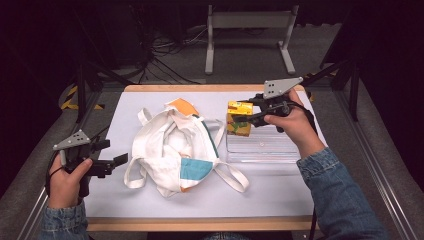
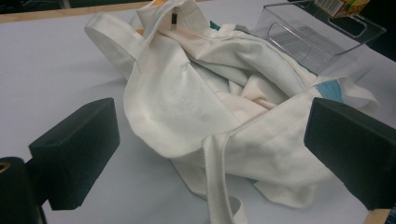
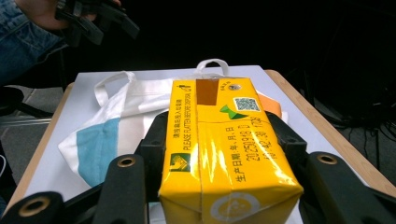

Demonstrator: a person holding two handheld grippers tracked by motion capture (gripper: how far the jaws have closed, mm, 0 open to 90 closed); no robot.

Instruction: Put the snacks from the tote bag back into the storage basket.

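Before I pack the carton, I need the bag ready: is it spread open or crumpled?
Crumpled. The bag lies bunched in folds on the table, handles splayed; no clear mouth shows.

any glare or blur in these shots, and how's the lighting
High view: white table top brightly lit, surroundings dark, picture soft. Right gripper view: glare streaks on the glossy yellow carton, background black. Left gripper view: cloth bag evenly lit, near jaws slightly soft, clear bin shows faint reflections.
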